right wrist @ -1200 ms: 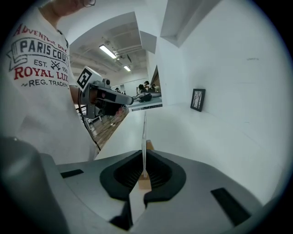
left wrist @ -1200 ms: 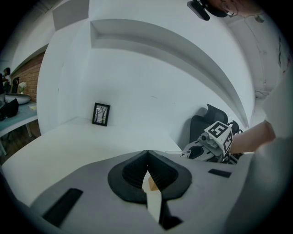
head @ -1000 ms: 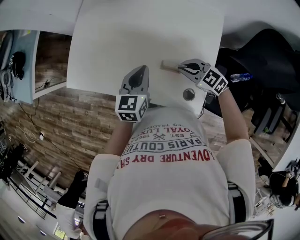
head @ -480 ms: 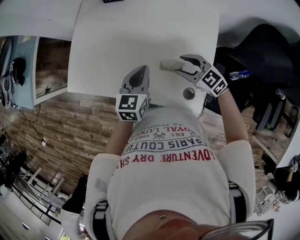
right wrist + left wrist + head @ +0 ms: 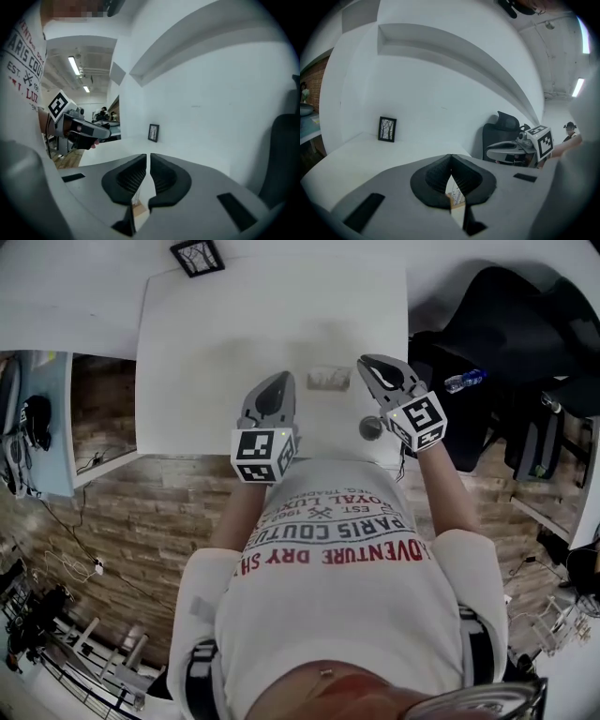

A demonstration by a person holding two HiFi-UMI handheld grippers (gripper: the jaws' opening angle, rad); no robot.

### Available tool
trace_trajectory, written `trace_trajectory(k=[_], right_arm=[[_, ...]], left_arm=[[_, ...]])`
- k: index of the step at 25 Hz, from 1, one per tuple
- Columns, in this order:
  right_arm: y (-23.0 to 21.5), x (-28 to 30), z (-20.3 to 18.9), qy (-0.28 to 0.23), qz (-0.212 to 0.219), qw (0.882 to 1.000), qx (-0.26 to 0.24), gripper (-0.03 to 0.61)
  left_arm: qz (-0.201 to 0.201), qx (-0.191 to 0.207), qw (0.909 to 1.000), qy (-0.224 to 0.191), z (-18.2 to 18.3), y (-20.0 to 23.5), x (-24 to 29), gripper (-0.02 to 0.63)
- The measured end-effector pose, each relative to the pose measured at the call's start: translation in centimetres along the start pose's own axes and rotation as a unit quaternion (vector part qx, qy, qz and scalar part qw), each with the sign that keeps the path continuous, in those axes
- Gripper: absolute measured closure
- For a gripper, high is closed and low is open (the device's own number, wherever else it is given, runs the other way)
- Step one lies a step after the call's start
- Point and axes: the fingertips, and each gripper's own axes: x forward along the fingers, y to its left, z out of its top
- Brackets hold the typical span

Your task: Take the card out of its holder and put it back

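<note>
Hovering over the near part of the white table (image 5: 234,324), the right gripper (image 5: 368,364) has its jaws almost together and closing; its own view shows only a thin slit between the pads with nothing in it. The card holder (image 5: 328,379) stands on the table just beside that gripper's tips, on its left, clear of the jaws and between the two grippers. Across from it, the left gripper (image 5: 278,382) has its jaws shut tip to tip and holds nothing. Through the opening below its pads, the left gripper view shows a pale card (image 5: 457,192) with dark printed lines standing in the tan holder ahead of it. Far beyond both grippers, a small black picture frame (image 5: 197,256) stands at the table's far edge.
</note>
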Motion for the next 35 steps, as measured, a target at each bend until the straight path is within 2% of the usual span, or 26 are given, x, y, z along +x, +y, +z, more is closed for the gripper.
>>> trace_trajectory(k=[3, 7, 10, 15, 20, 35], right_arm=[[-1.2, -1.7, 0.6, -0.011, -0.072, 0.997, 0.025, 0.541], [-2.8, -4.1, 1.0, -0.021, -0.173, 0.982, 0.069, 0.552], [-2.8, -5.1, 0.9, -0.018, -0.216, 0.972, 0.088, 0.553], [-1.9, -5.4, 0.9, -0.021, -0.235, 0.967, 0.090, 0.554], [-1.2, -4.6, 0.7, -0.023, -0.235, 0.966, 0.102, 0.554], [-1.3, -4.0, 0.1, -0.012, -0.225, 0.969, 0.101, 0.554]], left_arm=[[-0.010, 0.008, 0.9998, -0.011, 1.2, -0.6, 0.2, 0.589], [-0.024, 0.024, 0.9991, -0.024, 2.6, -1.7, 0.7, 0.589], [-0.028, 0.038, 0.9984, -0.031, 3.5, -2.2, 1.0, 0.589], [-0.030, 0.047, 0.9977, -0.039, 4.1, -2.7, 0.9, 0.589], [-0.032, 0.062, 0.9969, -0.038, 4.1, -2.5, 0.8, 0.589], [-0.024, 0.047, 0.9981, -0.030, 3.4, -1.9, 1.3, 0.589]])
